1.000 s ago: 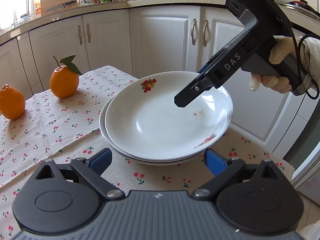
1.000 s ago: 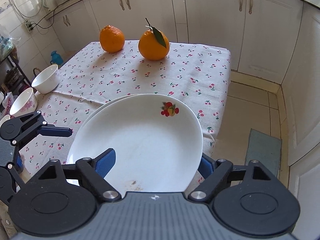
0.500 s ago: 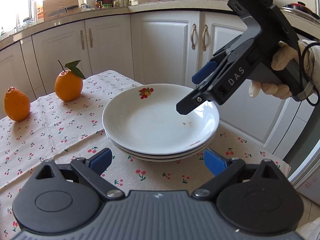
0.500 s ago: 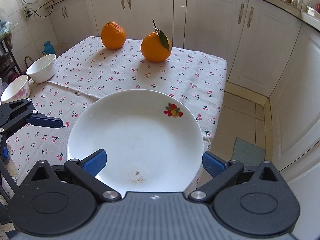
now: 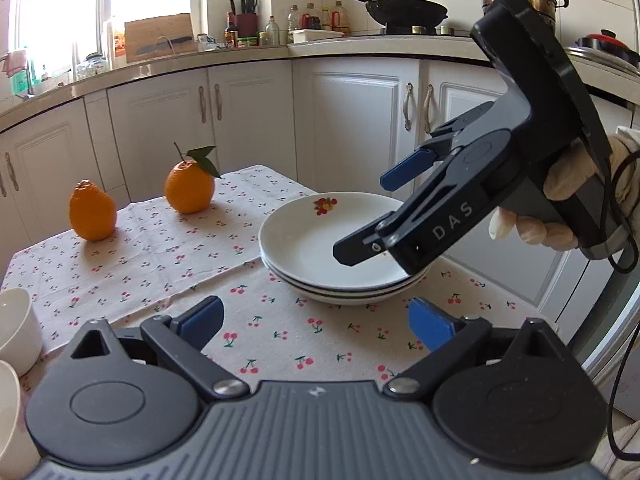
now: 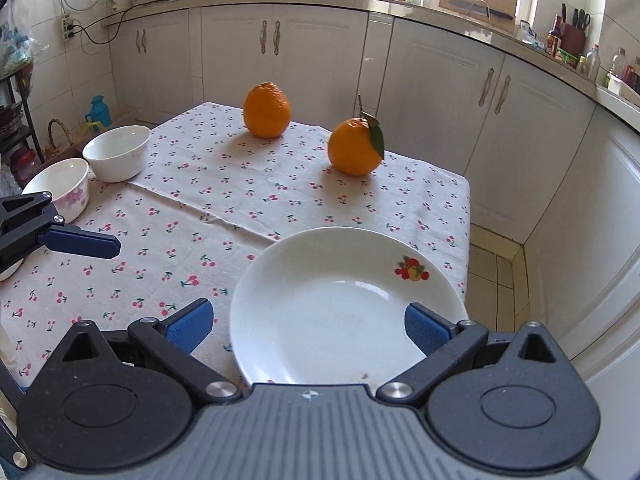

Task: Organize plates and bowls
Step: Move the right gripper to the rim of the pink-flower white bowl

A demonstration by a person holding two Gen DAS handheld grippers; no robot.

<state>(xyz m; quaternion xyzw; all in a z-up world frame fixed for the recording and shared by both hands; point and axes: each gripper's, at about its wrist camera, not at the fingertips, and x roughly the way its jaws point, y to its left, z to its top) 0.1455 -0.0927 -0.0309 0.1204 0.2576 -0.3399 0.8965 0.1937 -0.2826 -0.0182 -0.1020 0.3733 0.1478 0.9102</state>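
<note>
A stack of white plates point(image 5: 320, 240) with a fruit print rests near the table's right corner; it also shows in the right wrist view point(image 6: 344, 304). My right gripper point(image 6: 308, 326) is open and empty just above the plates' near rim; in the left wrist view it point(image 5: 372, 216) hovers over the stack. My left gripper point(image 5: 316, 322) is open and empty, held back from the stack over the cloth. Two white bowls point(image 6: 116, 152) point(image 6: 60, 188) stand at the table's far left edge.
Two oranges point(image 6: 267, 110) point(image 6: 355, 146) sit on the cherry-print tablecloth point(image 6: 224, 208) behind the plates. White kitchen cabinets point(image 5: 360, 128) surround the table. The table's edge point(image 6: 468, 240) drops to a tiled floor right of the plates.
The top plate was set level on the stack and let go. Both grippers have pulled back and up from the plates; the bowls have come into view.
</note>
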